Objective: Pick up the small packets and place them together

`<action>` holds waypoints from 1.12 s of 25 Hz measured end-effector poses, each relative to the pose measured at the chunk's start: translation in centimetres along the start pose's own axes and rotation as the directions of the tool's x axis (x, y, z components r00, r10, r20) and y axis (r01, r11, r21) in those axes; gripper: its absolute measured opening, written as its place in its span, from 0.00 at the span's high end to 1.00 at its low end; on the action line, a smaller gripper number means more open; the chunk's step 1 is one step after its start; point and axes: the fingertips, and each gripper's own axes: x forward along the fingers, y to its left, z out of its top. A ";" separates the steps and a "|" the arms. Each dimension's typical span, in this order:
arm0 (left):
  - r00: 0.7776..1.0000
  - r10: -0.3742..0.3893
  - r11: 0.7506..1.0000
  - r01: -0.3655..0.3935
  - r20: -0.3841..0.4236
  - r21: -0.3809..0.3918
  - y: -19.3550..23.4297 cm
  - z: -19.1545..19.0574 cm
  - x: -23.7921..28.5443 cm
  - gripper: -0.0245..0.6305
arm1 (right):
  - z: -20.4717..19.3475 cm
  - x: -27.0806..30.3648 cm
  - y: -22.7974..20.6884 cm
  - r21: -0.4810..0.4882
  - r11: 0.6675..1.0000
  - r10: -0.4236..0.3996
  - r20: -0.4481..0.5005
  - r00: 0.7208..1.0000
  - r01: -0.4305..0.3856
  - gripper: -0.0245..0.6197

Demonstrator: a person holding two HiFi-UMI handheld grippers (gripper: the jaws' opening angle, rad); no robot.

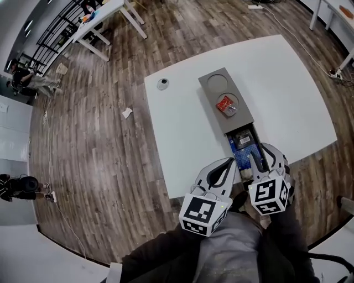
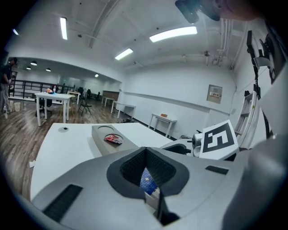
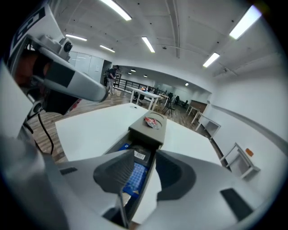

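A long grey tray (image 1: pixel 213 94) lies on the white table (image 1: pixel 182 127). A red packet (image 1: pixel 225 105) sits in its second round recess, also seen in the left gripper view (image 2: pixel 112 139) and the right gripper view (image 3: pixel 154 121). The tray's open near compartment holds a dark packet with a barcode (image 1: pixel 241 141) and blue packets (image 1: pixel 244 157). My right gripper (image 1: pixel 261 152) hovers over that compartment's near end, open, with the blue packet (image 3: pixel 134 176) showing below the gap between its jaws (image 3: pixel 146 168). My left gripper (image 1: pixel 231 161) is beside the compartment's left edge, shut on nothing (image 2: pixel 145 150).
A small round grey object (image 1: pixel 162 83) lies near the table's far left corner. The table's near edge runs just below both grippers, over the person's lap. A paper scrap (image 1: pixel 127 113) lies on the wooden floor at left. More white tables (image 1: pixel 105 16) stand further off.
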 end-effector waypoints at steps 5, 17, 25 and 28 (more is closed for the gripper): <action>1.000 -0.027 1.000 0.027 -0.013 0.004 -0.3 -0.1 0.4 0.96 | -1.0 0.3 1.8 -0.015 0.999 0.030 -0.038 0.999 -0.031 0.75; 0.999 0.033 0.997 -0.035 -0.030 -0.062 5.4 -0.6 1.0 0.96 | -1.3 4.8 2.9 -0.195 0.978 0.036 -0.169 0.985 -0.070 0.67; 0.998 0.045 0.991 -0.051 -0.050 -0.123 8.1 -1.2 2.7 0.96 | -1.5 7.6 3.7 -0.232 0.956 0.120 -0.253 0.960 -0.180 0.60; 0.997 0.047 0.990 -0.054 -0.053 -0.130 8.8 -1.4 3.4 0.96 | -1.4 8.2 3.8 -0.243 0.946 0.146 -0.278 0.949 -0.216 0.62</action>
